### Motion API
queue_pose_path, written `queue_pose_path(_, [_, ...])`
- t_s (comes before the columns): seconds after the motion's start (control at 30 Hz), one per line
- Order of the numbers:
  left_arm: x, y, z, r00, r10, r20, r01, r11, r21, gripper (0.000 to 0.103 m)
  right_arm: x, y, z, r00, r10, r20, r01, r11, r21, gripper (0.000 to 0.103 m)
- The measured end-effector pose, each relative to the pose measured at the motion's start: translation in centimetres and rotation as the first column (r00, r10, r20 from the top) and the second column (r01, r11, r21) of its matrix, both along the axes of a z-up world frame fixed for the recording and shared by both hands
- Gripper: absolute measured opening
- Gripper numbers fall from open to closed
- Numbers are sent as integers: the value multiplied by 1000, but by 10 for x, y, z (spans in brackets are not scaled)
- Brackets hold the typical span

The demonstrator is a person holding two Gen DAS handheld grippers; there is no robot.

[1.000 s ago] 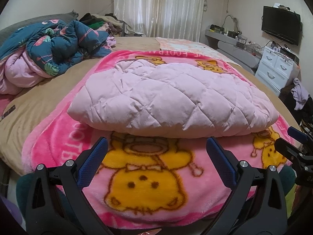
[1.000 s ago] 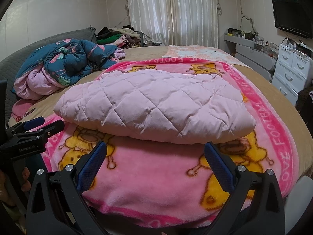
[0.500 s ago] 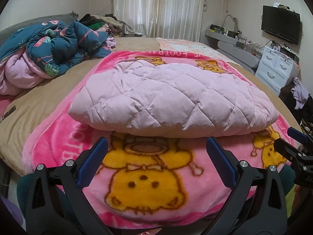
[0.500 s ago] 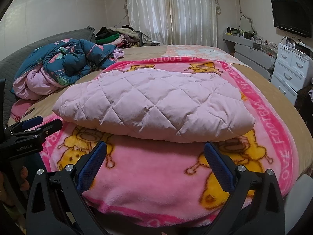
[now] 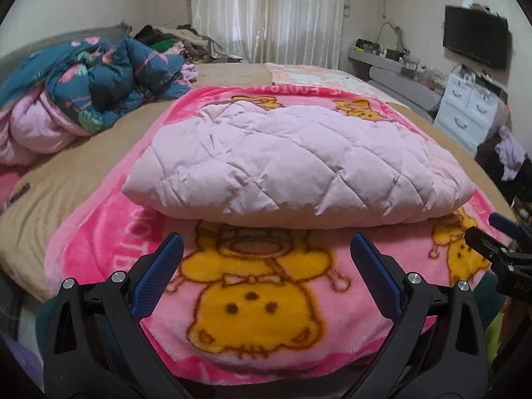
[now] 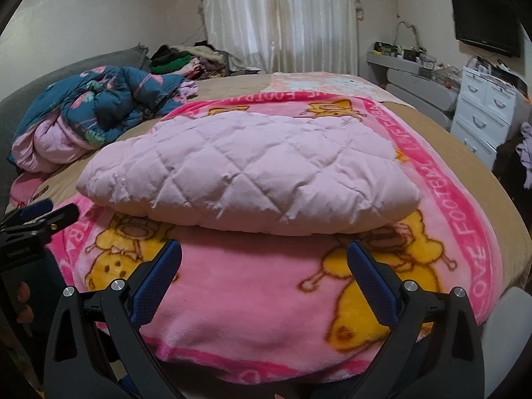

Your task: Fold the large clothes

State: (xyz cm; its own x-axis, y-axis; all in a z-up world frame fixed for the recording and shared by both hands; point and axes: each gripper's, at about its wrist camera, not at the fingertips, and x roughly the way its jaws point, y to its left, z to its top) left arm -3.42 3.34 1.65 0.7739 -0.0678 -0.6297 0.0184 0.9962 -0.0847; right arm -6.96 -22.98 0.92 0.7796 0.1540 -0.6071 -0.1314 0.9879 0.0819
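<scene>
— What is seen on the bed (image 5: pixel 76 173)?

— A pale pink quilted coat (image 5: pixel 292 169) is laid flat and folded into a thick bundle. It is rested on a bright pink blanket (image 5: pixel 252 302) with yellow cartoon animals on it. The blanket is spread over the tan bed cover.

— Where is the coat placed on the blanket?

— It is laid across the middle. A strip of blanket is left bare between the coat's near edge and the tongs.

— How are the tongs held?

— The left gripper (image 5: pixel 266 262) is held wide apart, with nothing between its blue pads (image 5: pixel 158 279). It is kept just above the near part of the blanket, and the coat is not touched. The right gripper (image 6: pixel 264 261) is spread wide too, and nothing is held by it. It is also kept short of the coat.

— Can each gripper be seen from the other side?

— Yes. The right one's tip is seen at the right edge of the left view, and the left one's tip is seen at the left edge of the right view.

— What else is seen?

— A blue flowered quilt (image 5: pixel 99 86) is piled up on the far left of the bed. White curtains (image 6: pixel 282 16) are hung at the back. A dark screen (image 6: pixel 487 30) is fixed on the right wall, above a white chest of drawers (image 6: pixel 482 116).
</scene>
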Motion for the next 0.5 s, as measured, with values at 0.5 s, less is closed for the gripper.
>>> queue_pose_path(0.5, [153, 335, -36, 693, 705, -148, -674, 708, 211, 94, -70, -435, -87, 323, -931, -168, 934, 342, -100, 99])
